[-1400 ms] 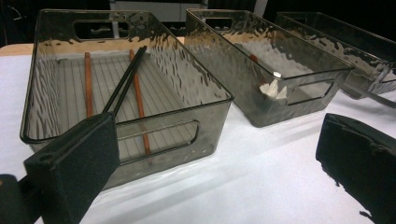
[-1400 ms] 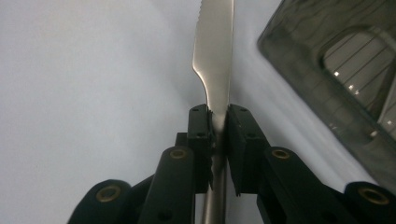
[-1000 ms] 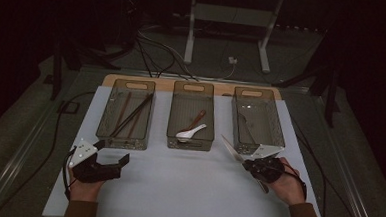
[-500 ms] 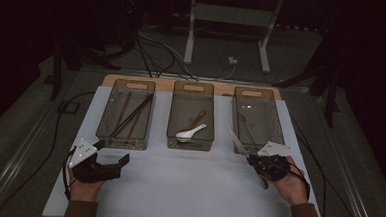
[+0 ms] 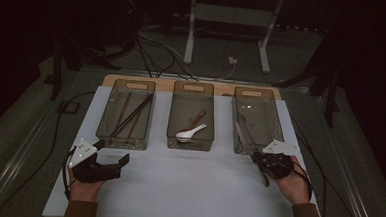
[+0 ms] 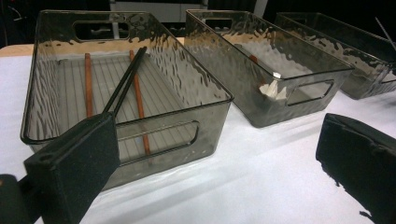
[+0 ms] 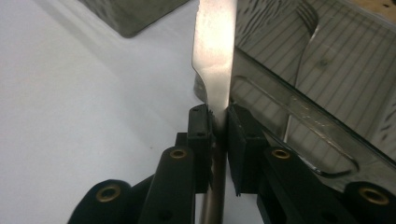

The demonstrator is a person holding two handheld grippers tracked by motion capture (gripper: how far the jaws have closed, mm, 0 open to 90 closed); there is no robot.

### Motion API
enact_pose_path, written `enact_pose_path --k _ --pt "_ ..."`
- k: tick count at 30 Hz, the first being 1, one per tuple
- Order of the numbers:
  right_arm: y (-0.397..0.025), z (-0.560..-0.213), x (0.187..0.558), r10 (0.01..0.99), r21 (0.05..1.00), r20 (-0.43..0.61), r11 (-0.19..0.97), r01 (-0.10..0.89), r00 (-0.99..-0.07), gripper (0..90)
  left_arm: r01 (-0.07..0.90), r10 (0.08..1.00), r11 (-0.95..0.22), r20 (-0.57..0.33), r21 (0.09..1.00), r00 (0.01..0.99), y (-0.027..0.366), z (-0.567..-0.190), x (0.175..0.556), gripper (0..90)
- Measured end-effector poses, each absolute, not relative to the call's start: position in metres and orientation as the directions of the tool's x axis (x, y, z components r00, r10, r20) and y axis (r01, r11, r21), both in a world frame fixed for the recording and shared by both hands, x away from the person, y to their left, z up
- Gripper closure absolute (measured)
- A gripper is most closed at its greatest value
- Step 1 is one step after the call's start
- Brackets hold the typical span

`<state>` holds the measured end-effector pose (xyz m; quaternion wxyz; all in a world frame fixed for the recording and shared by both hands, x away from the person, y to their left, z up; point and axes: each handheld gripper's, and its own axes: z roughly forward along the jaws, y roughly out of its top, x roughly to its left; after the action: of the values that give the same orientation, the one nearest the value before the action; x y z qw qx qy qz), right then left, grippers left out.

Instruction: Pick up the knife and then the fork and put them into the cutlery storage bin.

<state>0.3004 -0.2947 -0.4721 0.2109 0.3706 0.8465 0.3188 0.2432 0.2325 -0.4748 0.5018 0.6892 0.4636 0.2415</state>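
A white sheet point(image 5: 187, 188) covers the table, with a strip of bare wooden board point(image 5: 222, 87) showing at its far edge, and the room beyond is dark, with cables on the grey floor point(image 5: 24, 129) and the legs of a white metal stand point(image 5: 227, 37). Three smoky translucent plastic bins point(image 5: 191, 116) sit in a row. The right gripper point(image 5: 271, 162) is near the right bin's front end, jaws pinching a silver metal table knife point(image 7: 215, 51) whose blade rises beside the bin wall; a silver fork point(image 7: 303, 46) lies inside. The left gripper point(image 5: 109, 156) rests on the sheet, jaws spread, before the left bin holding black and brown chopsticks point(image 6: 123, 86). The middle bin holds a white ceramic spoon point(image 5: 189, 133).
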Motion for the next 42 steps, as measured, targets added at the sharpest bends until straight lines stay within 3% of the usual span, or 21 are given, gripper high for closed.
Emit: enact_pose_path --k 42 --pt "-0.314 -0.46 0.313 0.873 0.771 -0.088 0.365 0.522 -0.48 80.0 0.399 0.881 -0.067 -0.133 0.915 0.454 0.232 -0.475 0.243 0.6"
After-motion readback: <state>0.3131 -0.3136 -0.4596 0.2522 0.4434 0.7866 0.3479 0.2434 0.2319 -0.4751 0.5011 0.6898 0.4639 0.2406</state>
